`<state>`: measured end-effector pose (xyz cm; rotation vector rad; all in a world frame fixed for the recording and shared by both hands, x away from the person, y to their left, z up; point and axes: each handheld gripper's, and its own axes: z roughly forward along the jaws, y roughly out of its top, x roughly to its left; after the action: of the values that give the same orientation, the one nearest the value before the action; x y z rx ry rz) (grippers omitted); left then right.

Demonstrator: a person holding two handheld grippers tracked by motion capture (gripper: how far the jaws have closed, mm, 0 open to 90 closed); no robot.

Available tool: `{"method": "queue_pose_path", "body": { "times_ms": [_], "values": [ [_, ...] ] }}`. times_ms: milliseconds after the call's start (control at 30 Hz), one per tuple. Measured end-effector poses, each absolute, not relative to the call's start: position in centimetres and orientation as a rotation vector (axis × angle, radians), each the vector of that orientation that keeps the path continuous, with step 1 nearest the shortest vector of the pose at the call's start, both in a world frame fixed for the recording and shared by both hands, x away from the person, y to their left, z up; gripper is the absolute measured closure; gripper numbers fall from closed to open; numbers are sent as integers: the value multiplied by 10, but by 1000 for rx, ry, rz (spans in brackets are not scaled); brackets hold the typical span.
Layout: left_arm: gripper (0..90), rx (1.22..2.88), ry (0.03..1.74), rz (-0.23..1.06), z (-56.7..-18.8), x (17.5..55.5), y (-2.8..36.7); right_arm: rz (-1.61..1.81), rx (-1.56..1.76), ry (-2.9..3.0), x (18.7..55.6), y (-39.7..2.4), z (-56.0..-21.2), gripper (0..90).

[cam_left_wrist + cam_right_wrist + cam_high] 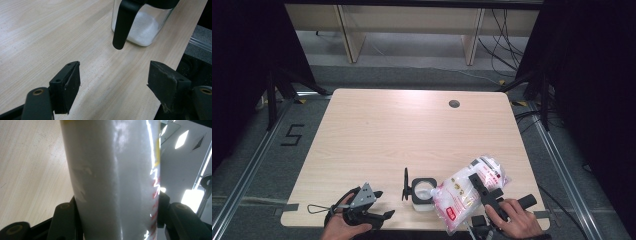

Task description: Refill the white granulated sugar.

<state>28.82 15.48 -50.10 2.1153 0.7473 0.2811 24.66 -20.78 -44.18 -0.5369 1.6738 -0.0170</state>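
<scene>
Your right gripper [482, 192] clamps the white bag [467, 192], tilted over the glass jar [423, 192] at the worktop's [412, 130] near edge. Judged step: pouring. Keep the bag's low corner above the jar mouth. Left gripper [115, 82]: fingers wide, empty, near the jar's handle [123, 23]; steady it. Light wood, grey floor, dark curtains.

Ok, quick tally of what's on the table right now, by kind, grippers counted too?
Glass jar with black handle, white grains inside: 1
White plastic bag with red print, held in the right gripper: 1
Grippers: 2, the left gripper open, the right gripper shut on the bag
Total: 4
</scene>
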Motion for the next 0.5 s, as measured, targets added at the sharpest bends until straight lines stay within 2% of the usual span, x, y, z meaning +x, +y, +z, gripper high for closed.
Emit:
{"method": "queue_pose_path", "body": {
  "times_ms": [500],
  "values": [
    [257,2089,762,262,-501,287,153,-14,-533,1677,247,-208,-442,484]
  ]
}}
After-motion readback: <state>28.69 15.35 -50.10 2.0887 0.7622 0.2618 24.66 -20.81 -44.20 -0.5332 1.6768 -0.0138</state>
